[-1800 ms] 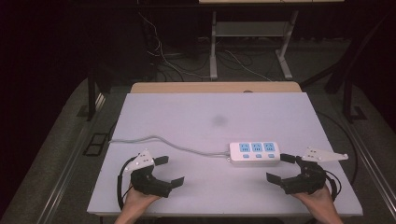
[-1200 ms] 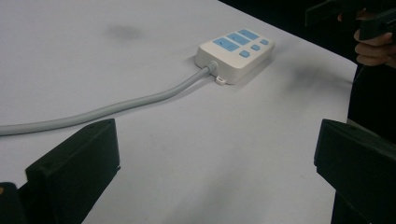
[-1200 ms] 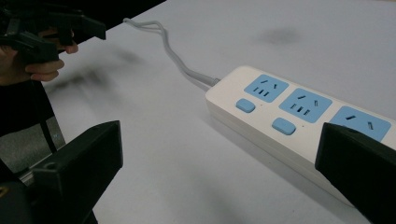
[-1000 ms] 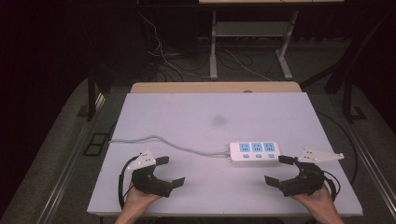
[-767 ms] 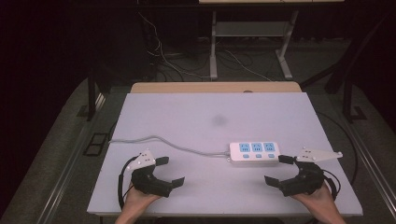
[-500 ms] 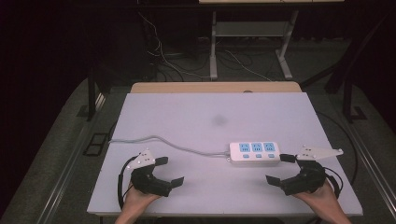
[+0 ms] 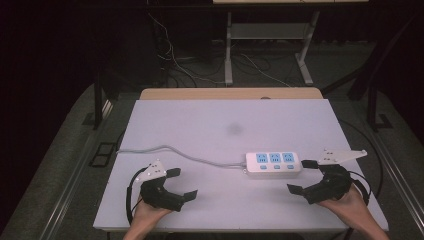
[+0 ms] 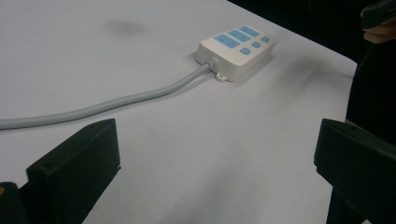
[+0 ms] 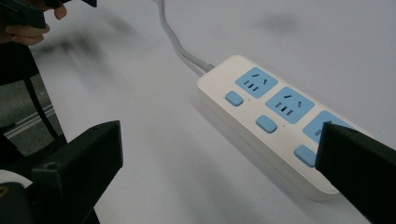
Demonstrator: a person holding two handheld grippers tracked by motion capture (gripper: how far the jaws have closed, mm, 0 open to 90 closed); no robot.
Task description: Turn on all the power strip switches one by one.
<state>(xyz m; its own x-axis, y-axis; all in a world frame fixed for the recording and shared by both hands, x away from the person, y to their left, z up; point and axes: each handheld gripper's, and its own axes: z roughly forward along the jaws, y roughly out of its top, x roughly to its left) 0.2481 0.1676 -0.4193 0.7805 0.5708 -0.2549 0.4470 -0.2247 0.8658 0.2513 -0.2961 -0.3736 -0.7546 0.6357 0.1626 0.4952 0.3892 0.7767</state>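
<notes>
A white power strip [image 7: 273, 164] with three blue sockets and three blue buttons lies flat on the white table [image 7: 200, 120], right of centre. Its grey cable [image 7: 165, 150] runs left to the table's edge. My left gripper [image 7: 182, 184] rests open near the front left, pointing right toward the strip [image 8: 236, 46], with nothing between its fingers [image 8: 74, 163]. My right gripper [image 7: 299, 176] stands open just right of the strip's end, apart from it. In the right gripper view the strip [image 9: 275, 116] lies close ahead, partly behind one of the fingers [image 9: 359, 163].
A faint dark smudge [image 7: 234, 129] marks the table's middle. A wooden strip [image 7: 230, 93] borders the far edge. Beyond it are floor cables [image 7: 175, 60] and a metal table frame [image 7: 265, 35]. The other hand [image 9: 28, 23] shows at the right gripper view's top left.
My right gripper has shifted very slightly beside the strip's right end. The left gripper, the strip and the cable have not moved.
</notes>
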